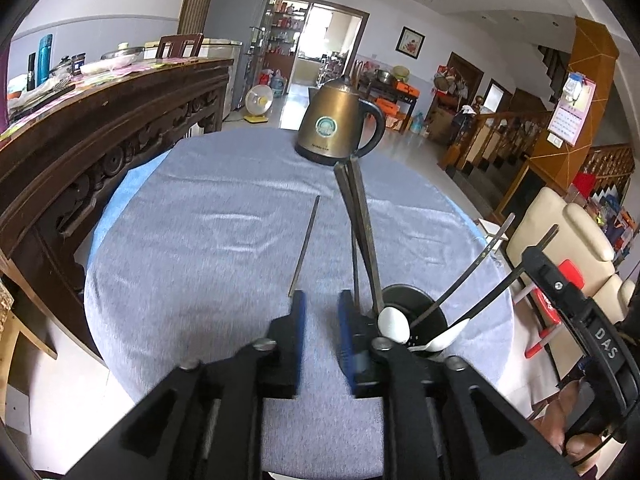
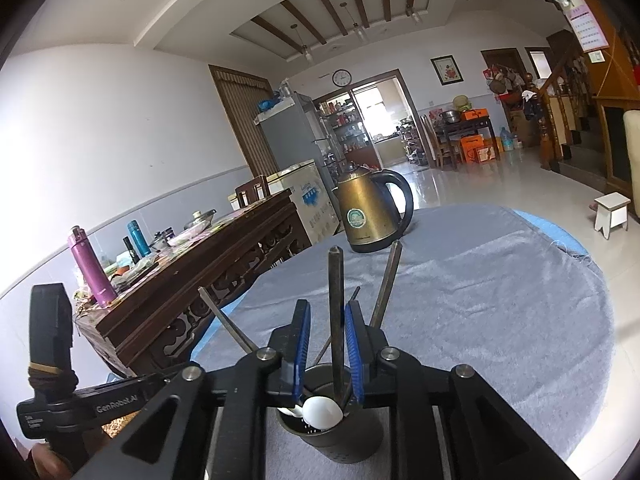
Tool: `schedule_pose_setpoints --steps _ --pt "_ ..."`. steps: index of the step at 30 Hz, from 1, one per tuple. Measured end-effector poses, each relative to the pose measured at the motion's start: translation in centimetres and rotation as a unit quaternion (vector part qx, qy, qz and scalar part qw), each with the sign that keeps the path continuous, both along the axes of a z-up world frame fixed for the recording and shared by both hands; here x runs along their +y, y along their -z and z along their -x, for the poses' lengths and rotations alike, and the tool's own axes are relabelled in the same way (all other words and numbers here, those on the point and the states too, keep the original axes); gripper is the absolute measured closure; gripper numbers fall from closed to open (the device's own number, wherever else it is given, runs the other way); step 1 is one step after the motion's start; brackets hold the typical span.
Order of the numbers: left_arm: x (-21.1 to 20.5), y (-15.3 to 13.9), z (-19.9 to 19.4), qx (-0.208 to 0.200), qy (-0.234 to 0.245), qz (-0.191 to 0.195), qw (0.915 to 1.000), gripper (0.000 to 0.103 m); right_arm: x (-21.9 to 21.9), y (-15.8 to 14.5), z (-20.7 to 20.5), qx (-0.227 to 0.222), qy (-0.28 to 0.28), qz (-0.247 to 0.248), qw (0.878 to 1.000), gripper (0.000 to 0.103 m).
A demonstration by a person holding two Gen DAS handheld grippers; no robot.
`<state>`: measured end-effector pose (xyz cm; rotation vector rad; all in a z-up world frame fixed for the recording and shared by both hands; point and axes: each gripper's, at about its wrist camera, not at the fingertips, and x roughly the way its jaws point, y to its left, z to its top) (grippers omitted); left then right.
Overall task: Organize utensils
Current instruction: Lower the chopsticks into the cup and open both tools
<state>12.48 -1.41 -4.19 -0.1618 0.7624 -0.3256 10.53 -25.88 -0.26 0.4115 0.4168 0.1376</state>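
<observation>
Blue-padded right fingers point(image 2: 354, 344) astride upright chopstick point(image 2: 336, 312)

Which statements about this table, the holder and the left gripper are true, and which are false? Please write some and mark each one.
1. A kettle stands on the table. True.
2. The holder is empty. False: chopsticks and white spoons stand in it.
3. One loose chopstick lies on the cloth, outside the holder. True.
4. The left gripper holds a spoon. False: it is open, with nothing between its fingers.
</observation>
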Motion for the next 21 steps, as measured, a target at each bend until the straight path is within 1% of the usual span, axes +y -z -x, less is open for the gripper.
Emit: schedule_pose_setpoints --steps 1,3,5,7,10,14,18,21 --pt "0.1 0.1 -0.1 0.002 -0.002 -0.001 1.0 0.078 0.0 0.0 0.1 -0.001 -0.002 -0.001 1.0 0.083" --pt "0.2 0.2 -0.2 0.006 -0.006 -0.003 1.0 0.076 0.0 0.0 0.3 -0.002 -0.003 0.003 1.0 0.083" --pt "0.3 0.3 -0.2 0.009 -0.011 -0.007 0.9999 0.067 -0.1 0.0 0.4 -0.002 -0.002 0.006 1.0 0.083" --pt "0.4 0.3 -0.2 0.009 -0.016 -0.011 0.9998 0.062 -0.2 0.1 0.5 0.0 -0.001 0.006 1.0 0.083" --pt "0.3 0.3 -0.1 0.008 -0.022 -0.021 0.9995 0.06 -0.6 0.2 0.8 0.003 0.003 0.005 1.0 0.083" --pt "0.3 0.3 0.0 0.005 -0.029 -0.03 0.9991 0.054 -1.0 0.4 0.9 0.01 0.008 0.006 1.0 0.083" --pt "0.4 0.1 0.1 0.002 -0.035 -0.037 0.9987 0.051 -1.3 0.8 1.1 0.018 0.012 0.009 1.0 0.083" --pt "0.7 0.2 0.0 0.002 -0.041 -0.04 0.9984 0.048 -1.5 1.3 1.0 0.029 0.014 0.008 0.999 0.079"
